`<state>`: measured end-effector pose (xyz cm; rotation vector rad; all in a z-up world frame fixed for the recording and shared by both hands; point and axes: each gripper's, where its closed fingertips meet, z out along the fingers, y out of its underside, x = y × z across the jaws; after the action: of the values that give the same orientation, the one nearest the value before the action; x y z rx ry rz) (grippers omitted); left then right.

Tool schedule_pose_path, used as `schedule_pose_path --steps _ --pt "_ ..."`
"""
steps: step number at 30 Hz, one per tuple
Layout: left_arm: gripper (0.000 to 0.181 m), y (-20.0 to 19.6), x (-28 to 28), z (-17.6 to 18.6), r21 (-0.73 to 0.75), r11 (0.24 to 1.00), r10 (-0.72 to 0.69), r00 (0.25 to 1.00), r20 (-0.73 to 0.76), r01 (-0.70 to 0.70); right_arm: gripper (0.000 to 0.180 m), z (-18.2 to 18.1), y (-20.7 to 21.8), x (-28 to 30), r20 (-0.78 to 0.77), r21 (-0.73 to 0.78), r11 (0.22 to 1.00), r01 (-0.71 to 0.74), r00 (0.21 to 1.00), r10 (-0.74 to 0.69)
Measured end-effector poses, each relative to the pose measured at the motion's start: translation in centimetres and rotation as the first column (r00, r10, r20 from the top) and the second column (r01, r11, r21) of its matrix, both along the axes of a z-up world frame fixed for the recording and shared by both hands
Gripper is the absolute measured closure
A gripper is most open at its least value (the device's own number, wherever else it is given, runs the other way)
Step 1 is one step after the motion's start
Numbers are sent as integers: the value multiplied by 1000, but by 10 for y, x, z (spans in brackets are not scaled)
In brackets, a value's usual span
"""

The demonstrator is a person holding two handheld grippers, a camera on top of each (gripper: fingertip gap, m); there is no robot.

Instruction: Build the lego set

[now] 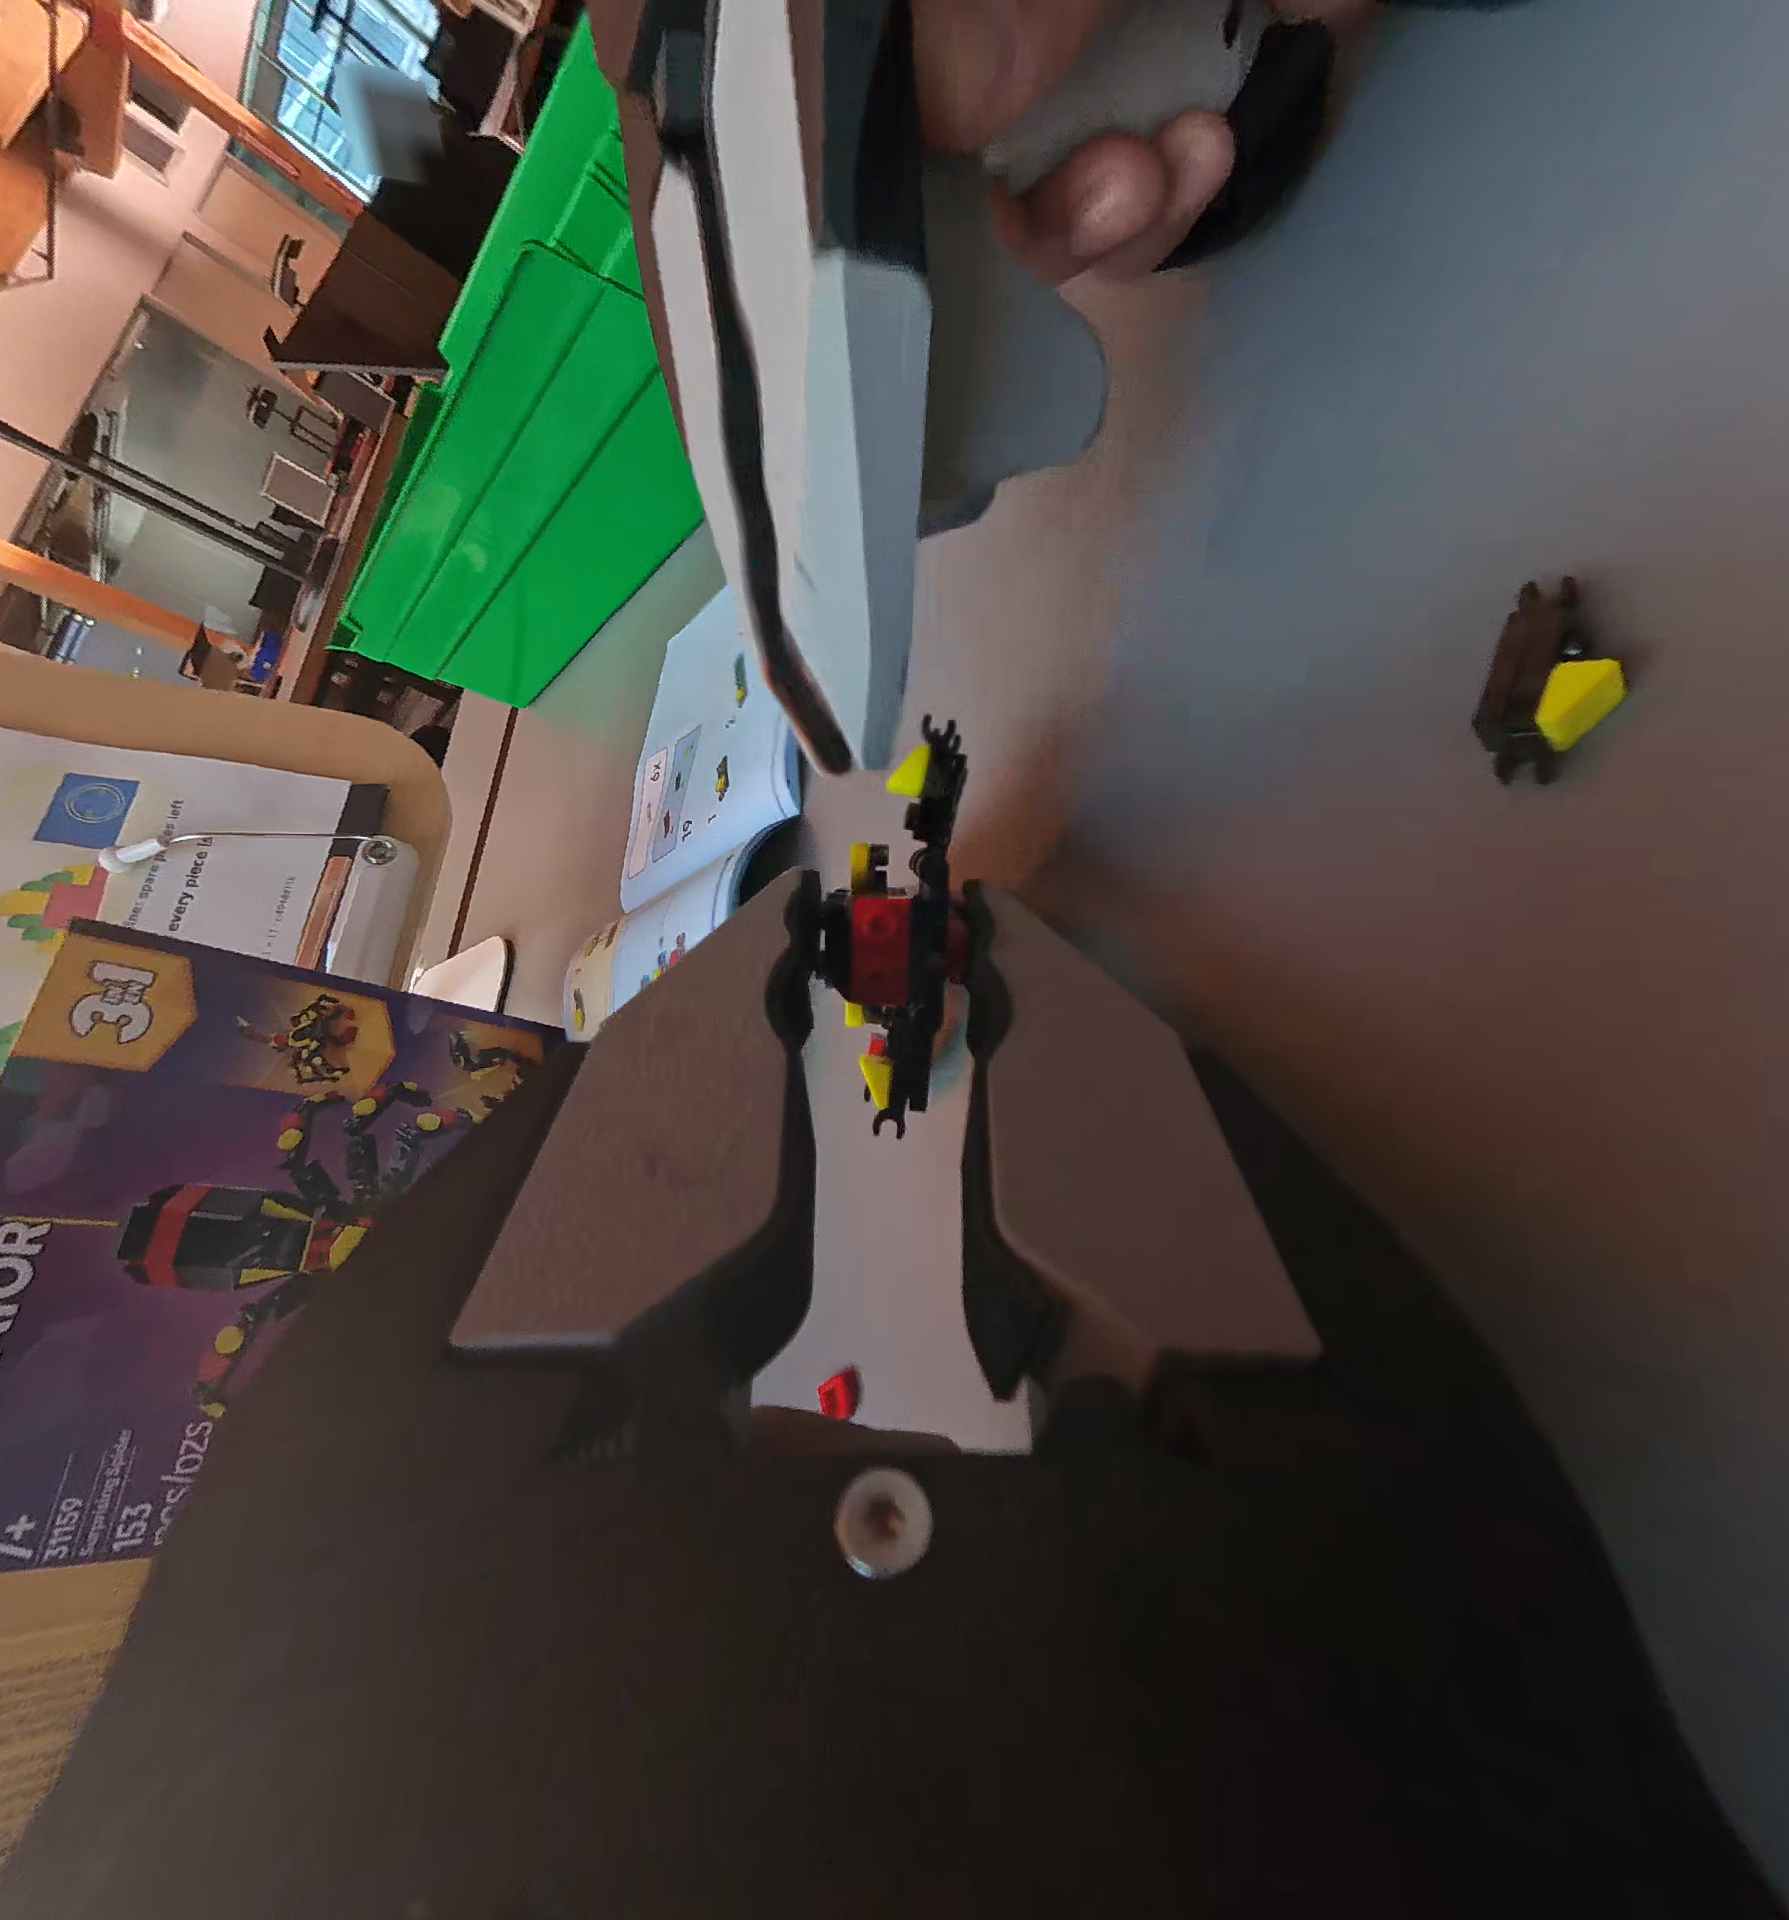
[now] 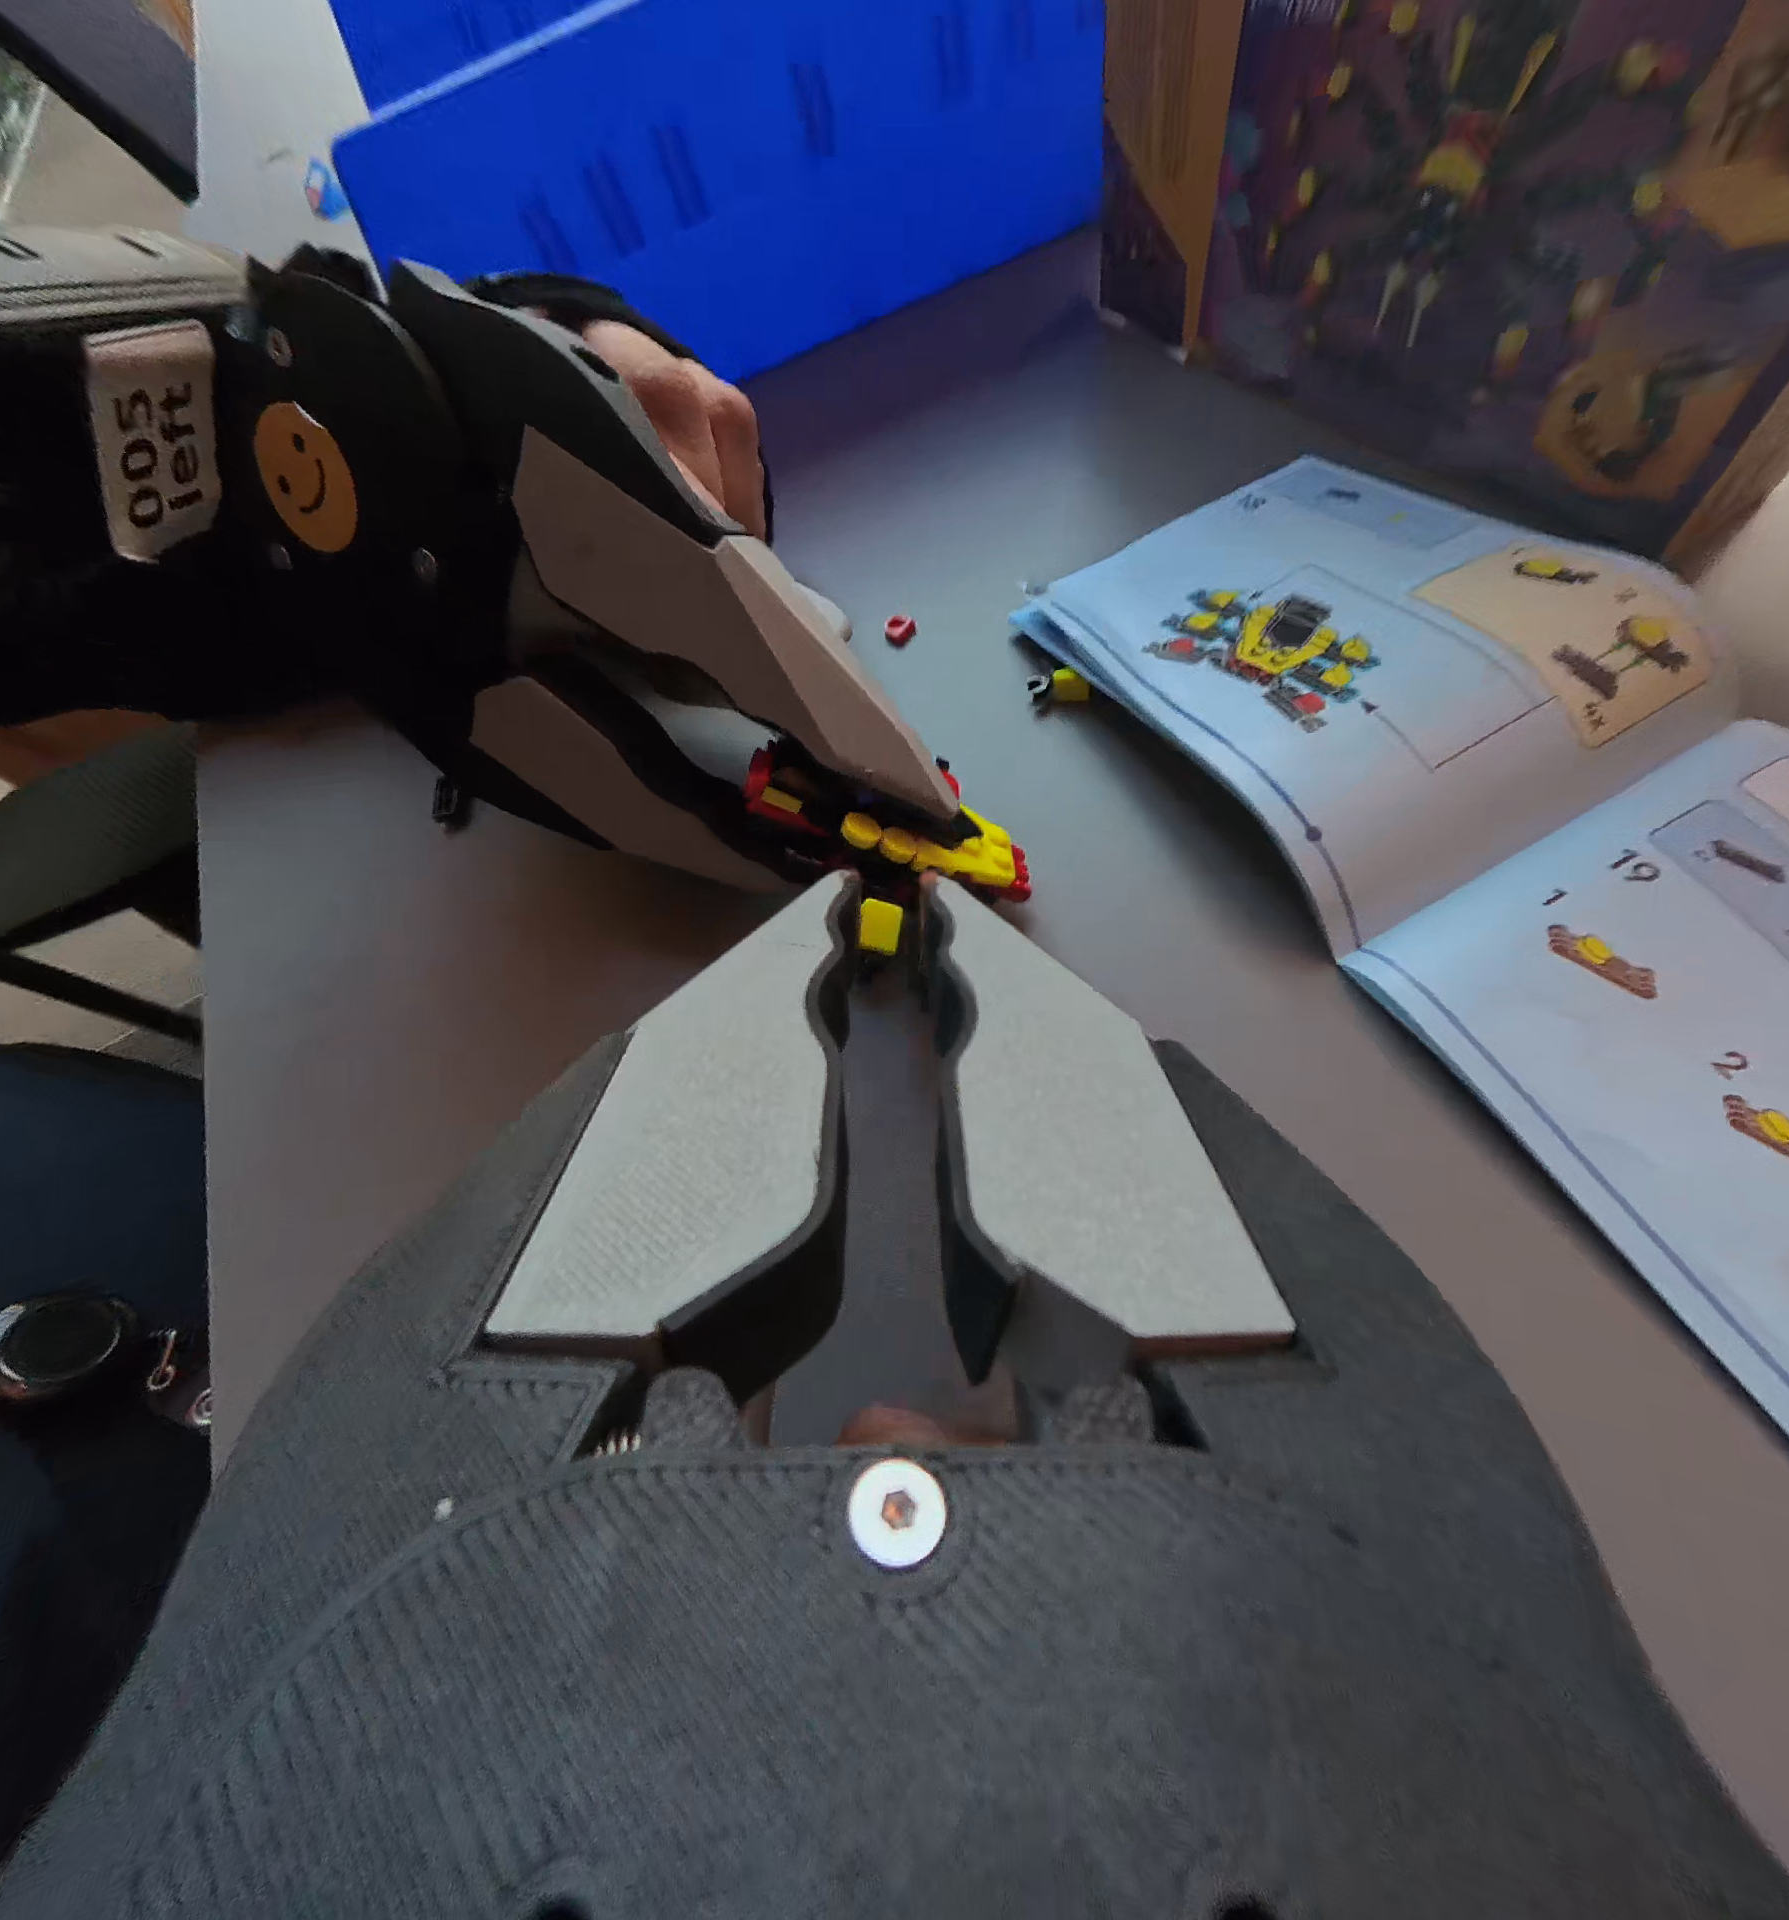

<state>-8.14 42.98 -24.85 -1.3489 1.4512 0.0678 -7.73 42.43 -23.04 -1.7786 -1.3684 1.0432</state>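
while the left gripper (image 1: 885, 940) pinches the red, black and yellow lego model (image 1: 895, 951) between its fingertips at the middle of the left wrist view, the right gripper (image 2: 885, 914) meets it in the right wrist view, its fingers drawn close around a small yellow-topped leg piece (image 2: 879, 925) at frame centre. the piece sits right against the model's underside edge, though i cannot tell if it is already seated.

the likely step is pressing this sub-part onto the model. the risk, as i judge it, is in the thin black limbs (image 1: 937, 790) sticking out of the body: a push slightly off line could pop them loose or twist the model in the left grip, since the hold is on a narrow red block. the yellow piece could also slip from the tips if squeezed at an angle.

a second brown and yellow leg (image 1: 1544, 691) lies on the grey table (image 1: 1492, 1143) at right of the left view, well apart. the open instruction booklet (image 2: 1389, 727) lies at right of the right view, with a loose red piece (image 2: 900, 629) and a small yellow piece (image 2: 1061, 686) near its edge.
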Motion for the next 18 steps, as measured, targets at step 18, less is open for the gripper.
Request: schedule_pose_path --steps 18 --pt "157 -24 7 84 -553 712 195 634 748 433 153 73 -20 14 -364 170 985 -29 927 90"
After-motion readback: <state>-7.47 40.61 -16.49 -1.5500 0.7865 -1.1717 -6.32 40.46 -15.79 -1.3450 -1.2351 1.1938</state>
